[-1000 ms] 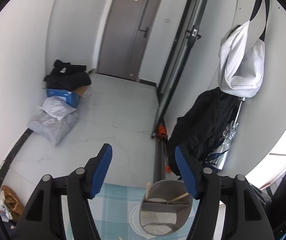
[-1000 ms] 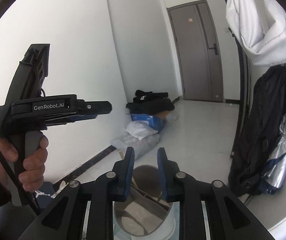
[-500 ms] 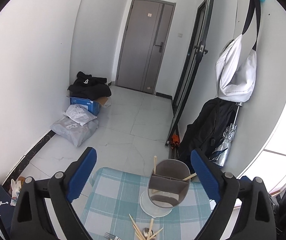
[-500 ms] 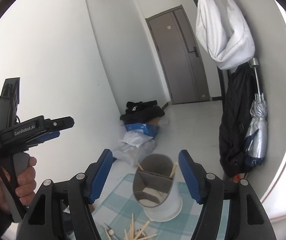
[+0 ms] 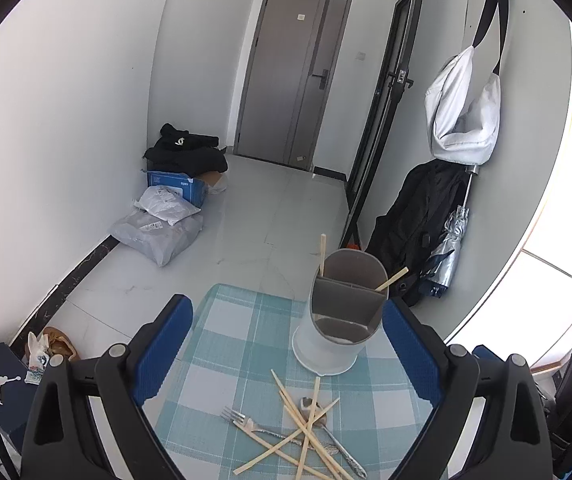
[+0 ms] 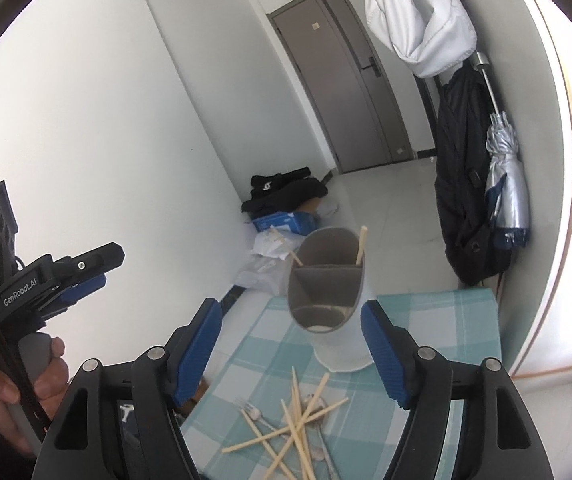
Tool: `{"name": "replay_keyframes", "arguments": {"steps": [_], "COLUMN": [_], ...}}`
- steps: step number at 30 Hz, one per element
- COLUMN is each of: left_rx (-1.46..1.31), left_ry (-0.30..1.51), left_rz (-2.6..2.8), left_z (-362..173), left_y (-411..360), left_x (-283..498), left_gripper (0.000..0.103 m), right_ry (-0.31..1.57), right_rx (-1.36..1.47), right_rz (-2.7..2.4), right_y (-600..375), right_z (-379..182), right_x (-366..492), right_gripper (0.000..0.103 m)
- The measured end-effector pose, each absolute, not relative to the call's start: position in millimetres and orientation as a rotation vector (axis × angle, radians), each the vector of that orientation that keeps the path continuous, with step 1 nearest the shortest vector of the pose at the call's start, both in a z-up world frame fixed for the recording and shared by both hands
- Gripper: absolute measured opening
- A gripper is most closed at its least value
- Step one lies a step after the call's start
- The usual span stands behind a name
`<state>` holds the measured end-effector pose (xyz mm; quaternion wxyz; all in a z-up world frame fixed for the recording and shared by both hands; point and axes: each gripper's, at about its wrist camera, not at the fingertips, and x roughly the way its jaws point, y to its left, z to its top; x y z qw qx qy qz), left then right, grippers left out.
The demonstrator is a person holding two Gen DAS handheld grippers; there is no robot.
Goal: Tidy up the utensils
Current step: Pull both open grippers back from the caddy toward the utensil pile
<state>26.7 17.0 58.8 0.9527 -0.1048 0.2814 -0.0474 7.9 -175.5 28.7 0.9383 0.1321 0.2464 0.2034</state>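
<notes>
A grey-and-white utensil holder (image 5: 344, 312) with dividers stands on the checked table mat (image 5: 221, 344); it also shows in the right wrist view (image 6: 328, 292). Two wooden chopsticks (image 5: 322, 249) stick out of its far compartment. A pile of chopsticks (image 5: 306, 436), two forks (image 5: 245, 424) and a spoon (image 5: 318, 412) lies in front of it; the pile also shows in the right wrist view (image 6: 294, 420). My left gripper (image 5: 286, 344) is open and empty above the mat. My right gripper (image 6: 290, 344) is open and empty above the pile. The left gripper also appears at the left of the right wrist view (image 6: 89, 268).
The table ends just beyond the holder, with tiled floor (image 5: 269, 216) below. Bags and a blue box (image 5: 173, 188) lie by the left wall. A black coat (image 5: 422, 216), a silver umbrella (image 5: 448, 240) and a white bag (image 5: 466, 120) hang on the right wall.
Both grippers have opened wide and pulled back and up from the holder. The pile of utensils on the mat has come into view.
</notes>
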Motion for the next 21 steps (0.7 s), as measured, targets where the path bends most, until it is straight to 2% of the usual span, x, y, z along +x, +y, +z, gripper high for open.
{"name": "replay_keyframes", "arguments": {"steps": [8,21], "left_rx": [-0.251,-0.385], "left_ry": [0.643,0.799], "left_rz": [-0.113,-0.105], "left_z": [15,-32], "left_y": [23,61], "left_x": [25,41], "left_gripper": [0.094,0.094], "right_ry": [0.613,0.939], "right_rx": [0.245,0.222], "right_rz": [0.379,0.351], "right_y": [-166,-141], "right_z": [-9,-75], "right_x": [-6,32], "right_gripper": [0.076,0.076]}}
